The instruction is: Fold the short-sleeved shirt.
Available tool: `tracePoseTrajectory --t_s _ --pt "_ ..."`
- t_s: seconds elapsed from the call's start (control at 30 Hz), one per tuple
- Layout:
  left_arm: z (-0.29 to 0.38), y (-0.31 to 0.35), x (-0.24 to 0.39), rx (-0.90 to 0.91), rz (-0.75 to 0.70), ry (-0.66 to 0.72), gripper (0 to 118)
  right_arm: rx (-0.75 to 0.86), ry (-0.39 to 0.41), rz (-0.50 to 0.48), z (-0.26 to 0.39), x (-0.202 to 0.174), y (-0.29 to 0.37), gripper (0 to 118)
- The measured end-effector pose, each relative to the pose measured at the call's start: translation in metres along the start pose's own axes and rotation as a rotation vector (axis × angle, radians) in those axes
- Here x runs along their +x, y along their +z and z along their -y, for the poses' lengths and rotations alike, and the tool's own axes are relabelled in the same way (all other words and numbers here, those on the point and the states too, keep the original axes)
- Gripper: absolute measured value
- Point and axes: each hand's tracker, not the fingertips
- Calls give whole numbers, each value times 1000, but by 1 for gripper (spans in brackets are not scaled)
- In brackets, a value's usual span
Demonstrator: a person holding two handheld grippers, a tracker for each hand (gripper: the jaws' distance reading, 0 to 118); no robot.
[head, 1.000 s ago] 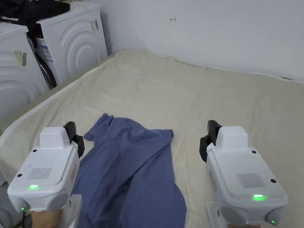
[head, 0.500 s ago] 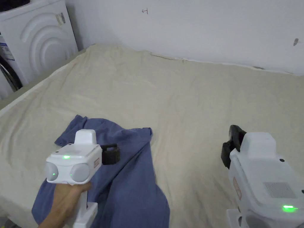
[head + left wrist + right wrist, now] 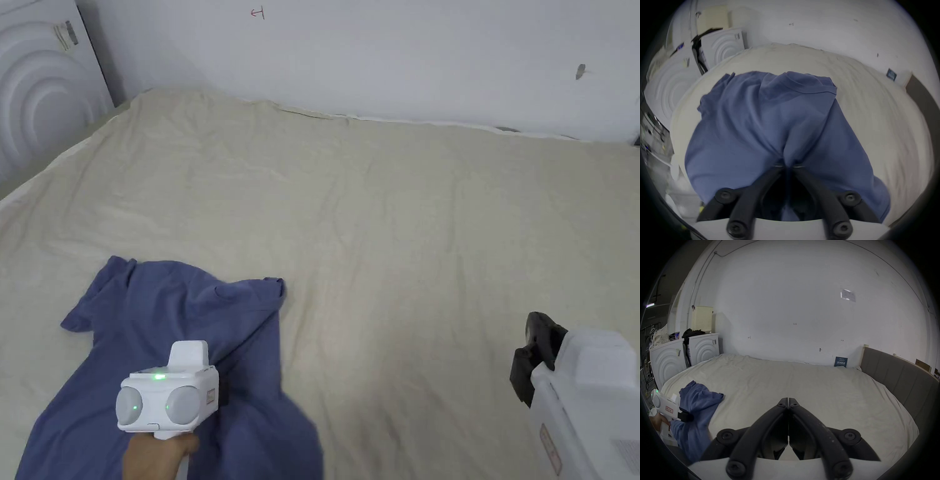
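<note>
Spanning nearly all of your head view: bed (image 3: 406, 219) w/ cream sheet, wrinkled, pushed against white wall (image 3: 406, 56) on far side. Grey padded headboard (image 3: 899, 378) runs along bed's right end in right gripper view. White washing machines (image 3: 703, 347) stand off bed's left end, ribbed arcs on fronts; dark clothing heaped on top.

Short-sleeved shirt (image 3: 169, 337), blue, lies crumpled at near-left part of bed, approx. lengthwise away from you; collar end and one sleeve point toward wall, lower part runs to near edge of bed. Fabric bunched, not flat; folds radiate from one pinch point.

Your left hand-held gripper (image 3: 786, 165) sits over shirt's mid-section, white housing w/ green lights on. Left gripper view: jaws drawn together, blue cloth gathered betw. the tips, i.e. pinching the shirt. Your hand (image 3: 156, 459) grips its handle at bottom of head view.

Your right hand-held gripper (image 3: 788, 400) is well apart from shirt, over bare sheet at near-right. Jaws pressed together tip to tip, nothing betw. them.

Small dark blue card (image 3: 840, 361) leans on wall at far right corner of bed.
</note>
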Motion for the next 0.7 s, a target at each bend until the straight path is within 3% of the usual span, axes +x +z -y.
tracePoseTrajectory --t_s 0.03,0.07,0.27,0.47,0.7 --pt "0 -1 -1 -9 -32 -45 3 1 -6 6 0 2 2 2" --pt "-1 -2 -3 -20 26 -45 3 6 -10 14 1 4 4 2" --pt "-14 59 -17 128 105 88 3 41 -42 31 -1 27 23 2" --pt "-56 143 17 355 184 9 3 80 -72 53 -5 54 45 2" --pt "-138 239 118 570 347 -207 3 131 -98 118 -8 89 79 2"
